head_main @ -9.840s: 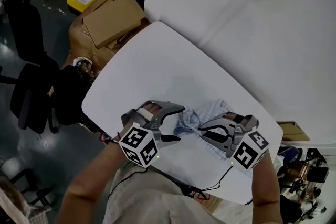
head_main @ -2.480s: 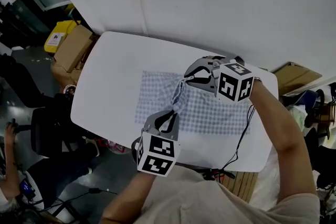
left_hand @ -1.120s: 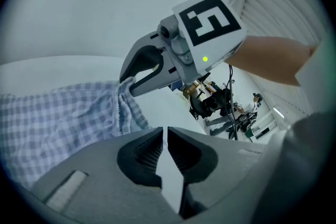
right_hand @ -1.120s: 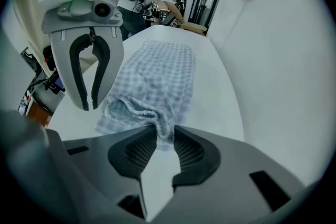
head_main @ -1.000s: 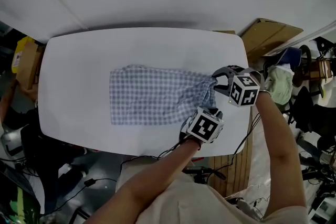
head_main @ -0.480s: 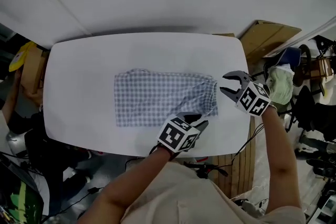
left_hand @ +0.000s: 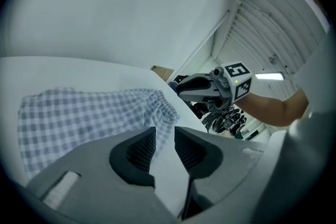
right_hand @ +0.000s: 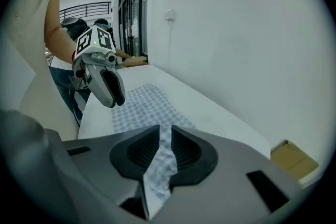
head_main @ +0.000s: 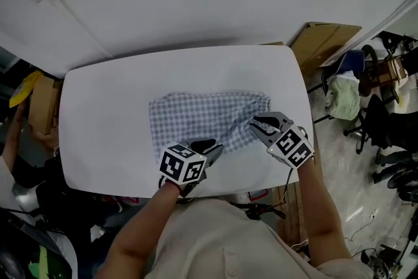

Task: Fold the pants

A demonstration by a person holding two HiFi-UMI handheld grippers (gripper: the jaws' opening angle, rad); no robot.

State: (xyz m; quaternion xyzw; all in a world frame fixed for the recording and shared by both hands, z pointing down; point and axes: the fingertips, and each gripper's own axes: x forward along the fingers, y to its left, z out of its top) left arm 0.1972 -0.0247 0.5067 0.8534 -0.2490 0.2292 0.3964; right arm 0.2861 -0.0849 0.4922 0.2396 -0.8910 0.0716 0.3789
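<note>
The blue-and-white checked pants point(head_main: 196, 115) lie spread out on the white table point(head_main: 104, 108), with their right end rumpled. My right gripper point(head_main: 260, 125) is at that front right corner. Its jaws have just been closing, and in the right gripper view point(right_hand: 165, 131) they are shut on a fold of the pants point(right_hand: 142, 105) that hangs down between the pads. My left gripper point(head_main: 208, 146) is at the pants' front edge. Its jaws point(left_hand: 164, 131) have just been opening and stand apart; bare table shows between them, and the pants point(left_hand: 79, 115) begin just beyond the tips.
A white wall runs behind the table. A cardboard box point(head_main: 320, 36) stands past the table's far right corner, and chairs and a pile of cloth point(head_main: 343, 95) are on the right. More boxes point(head_main: 32, 98) stand on the floor at the left.
The left gripper let go of the cloth and slid left along the pants' front edge. The right gripper rolled, came in to the front right corner and closed on the cloth.
</note>
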